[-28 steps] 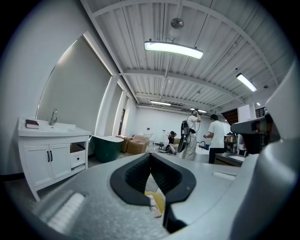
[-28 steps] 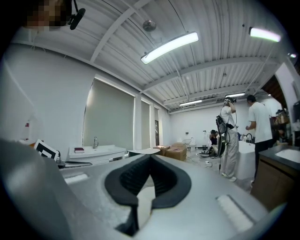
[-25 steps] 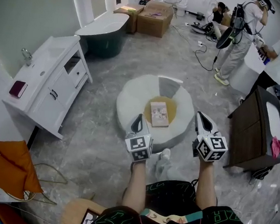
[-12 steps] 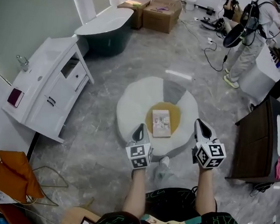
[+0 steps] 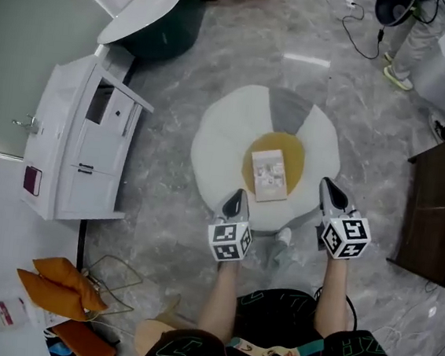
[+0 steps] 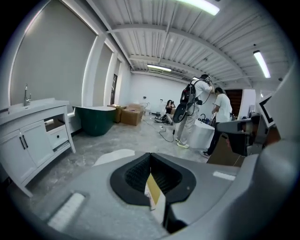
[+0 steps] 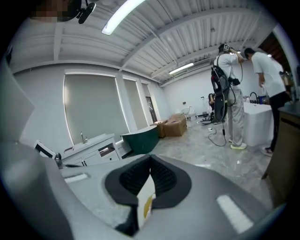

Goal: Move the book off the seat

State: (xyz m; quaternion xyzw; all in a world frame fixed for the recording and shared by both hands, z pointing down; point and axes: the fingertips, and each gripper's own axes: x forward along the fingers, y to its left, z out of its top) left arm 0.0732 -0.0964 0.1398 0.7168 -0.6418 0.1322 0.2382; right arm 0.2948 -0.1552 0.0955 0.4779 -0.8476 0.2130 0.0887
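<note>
A book [image 5: 270,174] lies flat on the yellow centre of a round white seat [image 5: 222,145], its long axis running away from the person, slightly tilted in the head view. It sits ahead of and between the two tongs. The left tongs [image 5: 237,202] hover over the seat's near rim, just beside the book's near corner. The right tongs [image 5: 331,194] hang at the seat's right edge, a little further off. Both pairs have their jaws pressed together, holding nothing. The seat stands on a grey marbled floor [image 5: 163,214], a white cabinet [image 5: 75,150] well apart at left.
</note>
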